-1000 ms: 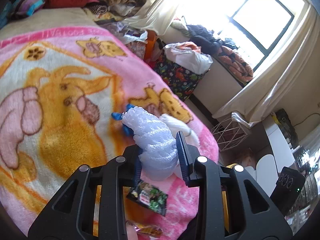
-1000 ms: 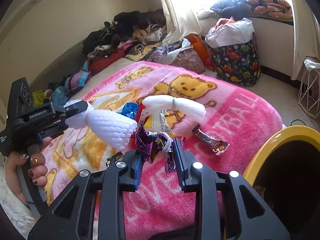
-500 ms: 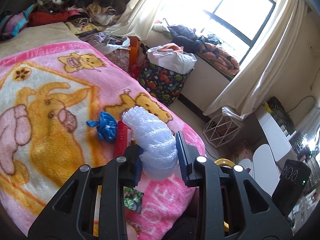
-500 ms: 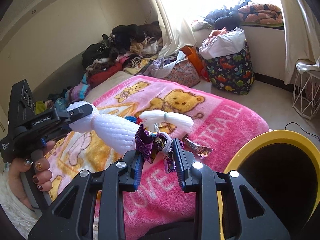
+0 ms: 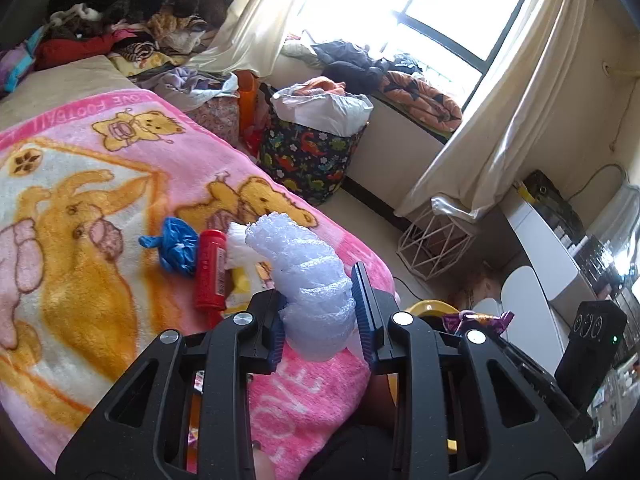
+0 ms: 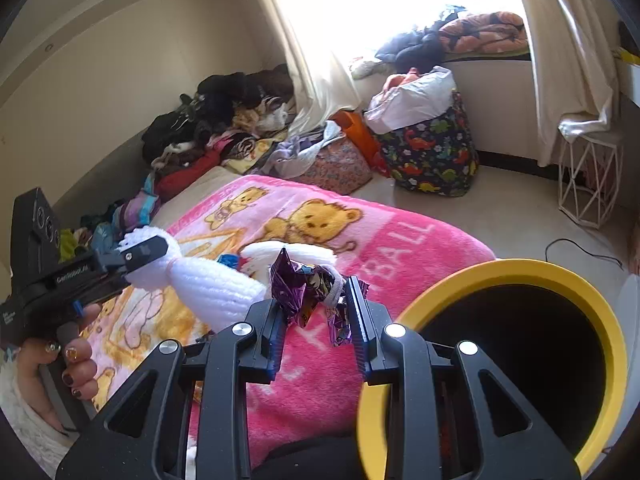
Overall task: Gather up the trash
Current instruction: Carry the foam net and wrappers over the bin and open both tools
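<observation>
White foam netting (image 5: 310, 280) is clamped in the left tool (image 5: 320, 320), a purple wrapper (image 6: 308, 292) in the right tool (image 6: 316, 320); both should be released only once carried over the yellow-rimmed bin (image 6: 520, 276)

Harsh daylight through the far black-framed window (image 5: 460, 4) blows out white, while fisheye edges curve and darken.

A white foam net (image 5: 310, 280) and a crinkled purple wrapper (image 6: 308, 290) were held up near the yellow bin's (image 6: 520, 270) rim.
</observation>
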